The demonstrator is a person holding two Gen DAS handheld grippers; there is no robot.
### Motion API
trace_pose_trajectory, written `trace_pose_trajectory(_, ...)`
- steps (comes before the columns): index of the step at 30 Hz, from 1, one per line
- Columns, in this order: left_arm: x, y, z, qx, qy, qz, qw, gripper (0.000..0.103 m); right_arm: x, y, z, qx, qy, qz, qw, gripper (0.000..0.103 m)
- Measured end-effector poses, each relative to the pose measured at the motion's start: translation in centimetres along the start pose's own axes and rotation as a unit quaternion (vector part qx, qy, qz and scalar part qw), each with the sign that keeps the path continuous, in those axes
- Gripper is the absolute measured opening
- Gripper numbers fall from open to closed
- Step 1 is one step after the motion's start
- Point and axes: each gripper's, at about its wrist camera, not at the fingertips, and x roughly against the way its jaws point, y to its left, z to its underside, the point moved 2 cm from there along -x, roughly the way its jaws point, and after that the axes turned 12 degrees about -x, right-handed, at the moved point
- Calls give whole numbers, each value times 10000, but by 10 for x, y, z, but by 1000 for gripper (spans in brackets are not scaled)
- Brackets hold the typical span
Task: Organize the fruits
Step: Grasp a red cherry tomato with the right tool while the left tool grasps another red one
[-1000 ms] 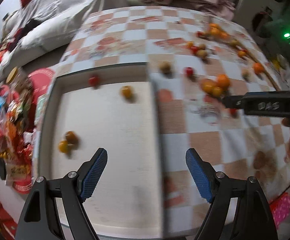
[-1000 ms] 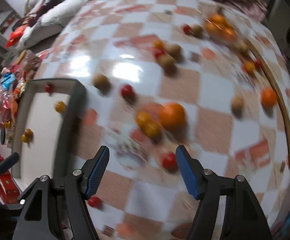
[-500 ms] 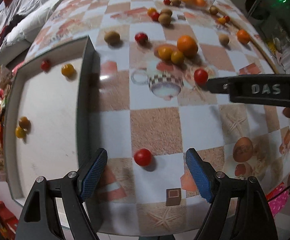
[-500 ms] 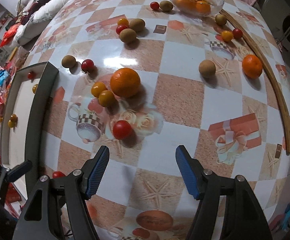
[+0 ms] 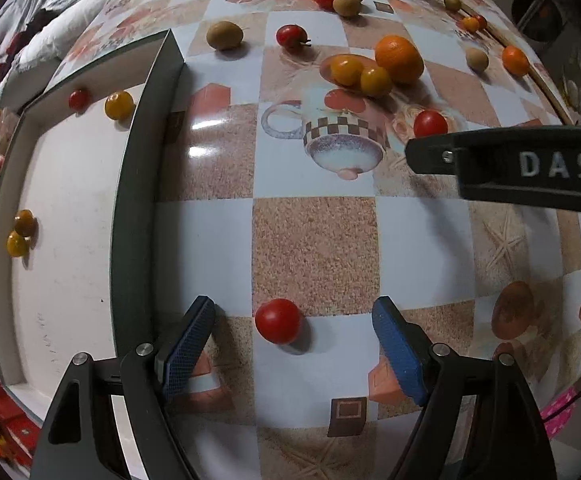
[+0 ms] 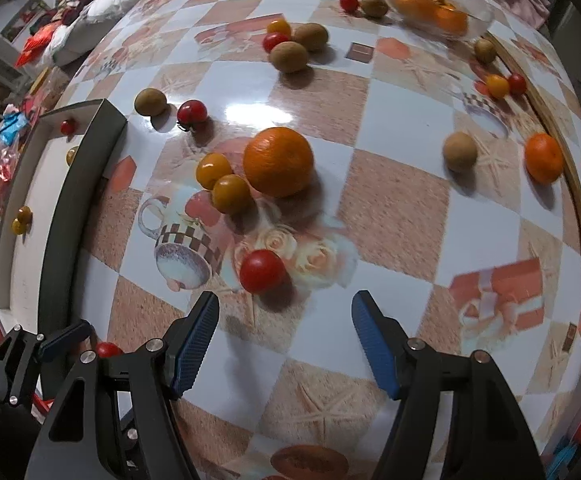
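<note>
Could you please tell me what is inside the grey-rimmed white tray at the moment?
In the tray: one red tomato, one yellow tomato and a yellow-brown pair at the left wall. Its near end is hidden behind the left gripper.

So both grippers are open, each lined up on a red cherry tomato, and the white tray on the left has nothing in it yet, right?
Not quite: the tray is not empty. The left wrist view shows four small tomatoes in it, one red and three yellow. The rest holds: the left gripper is open around a red cherry tomato, and the right gripper is open just short of another red tomato.
</note>
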Motion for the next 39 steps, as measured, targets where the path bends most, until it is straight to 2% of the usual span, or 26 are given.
trace_pose_trajectory(6, 2, 6, 4, 234, -70, 152, 9996, 82, -4, 16, -4, 295, -143, 70, 9994, 72)
trace_pose_trajectory(7, 2, 11, 3, 324, -83, 242, 9991, 81, -5, 18, -4, 333, -155, 83, 9993, 68)
trace_pose_trajectory(8, 4, 18, 6, 403, -96, 305, 9987, 75, -5, 20, -4, 365, -171, 96, 9991, 60)
trace_pose_trajectory(12, 8, 26, 7, 482, -62, 303, 9984, 61, -7, 31, -6, 470, -221, 110, 9986, 43)
trace_pose_trajectory(14, 9, 31, 10, 507, -41, 288, 9983, 46, -7, 32, -8, 480, -239, 128, 9985, 28)
trace_pose_trajectory(15, 10, 34, 11, 519, -44, 324, 9981, 39, -7, 32, -9, 467, -247, 123, 9985, 24)
trace_pose_trajectory(16, 11, 37, 11, 526, -40, 372, 9979, 28, -8, 31, -10, 434, -242, 97, 9987, 24)
trace_pose_trajectory(17, 11, 39, 12, 534, -31, 435, 9976, 23, -7, 30, -11, 368, -224, 39, 9991, 24)
trace_pose_trajectory(21, 16, 47, 13, 623, -70, 796, 9949, 23, -5, 24, -10, 254, -139, -157, 9995, 24)
trace_pose_trajectory(25, 22, 50, 14, 673, -86, 1005, 9926, 23, 0, 21, -6, 179, -109, -272, 9994, 24)
trace_pose_trajectory(34, 30, 47, 10, 498, -191, 1048, 9931, 23, 14, 10, 1, -48, -101, -401, 9991, 24)
trace_pose_trajectory(39, 23, 44, 10, 424, -202, 820, 9955, 24, 16, 7, 3, -91, -71, -345, 9993, 24)
